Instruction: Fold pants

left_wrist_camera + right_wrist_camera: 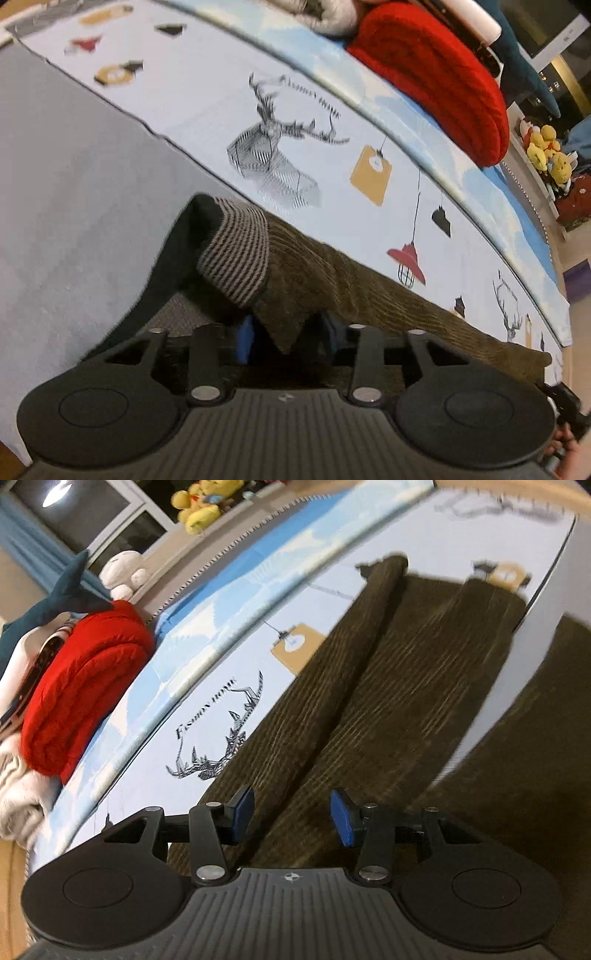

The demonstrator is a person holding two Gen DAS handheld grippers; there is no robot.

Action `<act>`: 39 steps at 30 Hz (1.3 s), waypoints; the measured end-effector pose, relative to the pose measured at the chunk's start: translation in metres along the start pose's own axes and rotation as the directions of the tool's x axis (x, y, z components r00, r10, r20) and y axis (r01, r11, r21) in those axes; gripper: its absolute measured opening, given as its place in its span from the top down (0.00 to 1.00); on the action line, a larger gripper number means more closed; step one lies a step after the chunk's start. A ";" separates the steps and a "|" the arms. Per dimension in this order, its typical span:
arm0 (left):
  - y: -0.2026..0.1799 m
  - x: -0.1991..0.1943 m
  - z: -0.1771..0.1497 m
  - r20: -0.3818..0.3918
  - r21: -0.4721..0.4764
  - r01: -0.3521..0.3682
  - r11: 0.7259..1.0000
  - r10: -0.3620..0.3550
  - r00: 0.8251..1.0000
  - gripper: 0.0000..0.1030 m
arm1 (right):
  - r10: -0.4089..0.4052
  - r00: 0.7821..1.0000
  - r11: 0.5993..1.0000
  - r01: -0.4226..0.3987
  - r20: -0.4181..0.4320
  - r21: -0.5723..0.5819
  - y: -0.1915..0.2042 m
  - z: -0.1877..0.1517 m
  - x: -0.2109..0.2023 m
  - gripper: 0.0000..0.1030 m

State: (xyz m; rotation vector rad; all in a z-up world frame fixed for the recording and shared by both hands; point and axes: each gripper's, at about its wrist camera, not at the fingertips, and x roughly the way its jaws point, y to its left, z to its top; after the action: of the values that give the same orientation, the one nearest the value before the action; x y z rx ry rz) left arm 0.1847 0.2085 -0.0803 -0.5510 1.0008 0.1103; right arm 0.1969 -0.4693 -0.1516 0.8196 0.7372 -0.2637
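Note:
The pants [332, 280] are dark olive-brown corduroy with a striped grey-and-black waistband [240, 251] and lie on a printed bed sheet [207, 110]. In the left wrist view my left gripper [288, 336] has its blue pads [243, 339] wide apart, with a corner of the pants fabric hanging between them; the cloth hides the fingertips. In the right wrist view the pants [388, 686] stretch away in two long folds. My right gripper [291, 816] is open just above them, blue pads [341, 821] apart and holding nothing.
A folded red knit blanket [436, 74] lies at the far side of the bed, also seen in the right wrist view [85, 686]. White bedding [18, 797] lies beside it. Plush toys [546, 155] sit on a ledge beyond. A grey sheet [66, 177] covers the bed's left part.

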 end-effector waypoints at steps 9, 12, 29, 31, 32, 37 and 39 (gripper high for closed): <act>-0.006 0.011 0.002 -0.005 0.019 -0.055 0.998 0.055 0.998 0.65 | 0.014 0.999 1.000 -0.014 0.033 0.006 0.006 0.010 0.043 0.50; -0.009 0.010 0.001 -0.003 0.038 -0.058 0.998 0.058 0.998 0.73 | -0.023 0.998 1.000 0.024 0.063 -0.002 0.009 0.012 0.045 0.70; 0.007 -0.040 -0.023 0.087 0.154 -0.013 0.988 0.000 0.996 0.90 | 0.051 0.981 0.996 -0.036 0.187 -0.085 0.003 -0.001 -0.120 0.98; 0.017 -0.051 -0.028 0.096 0.148 0.001 0.989 -0.015 0.995 0.91 | 0.050 0.982 0.995 -0.033 0.180 -0.094 -0.010 -0.014 -0.146 0.98; 0.023 -0.055 -0.029 0.098 0.144 0.008 0.990 -0.022 0.995 0.91 | 0.045 0.985 0.995 -0.029 0.169 -0.093 -0.017 -0.021 -0.157 0.98; 0.045 -0.053 -0.031 0.042 0.133 -0.076 0.988 0.071 0.997 0.91 | -0.079 0.993 0.994 0.072 -0.092 -0.079 -0.058 -0.058 -0.172 0.98; 0.052 -0.042 -0.030 -0.016 0.105 -0.117 0.988 0.119 0.993 0.91 | -0.182 0.956 0.982 0.167 -0.229 -0.086 -0.082 -0.072 -0.163 0.99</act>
State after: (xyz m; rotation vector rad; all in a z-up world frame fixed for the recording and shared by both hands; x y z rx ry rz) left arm 0.1211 0.2454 -0.0787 -0.3987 1.0547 0.1569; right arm 0.0034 -0.4810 -0.1190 0.7310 1.0396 -0.3020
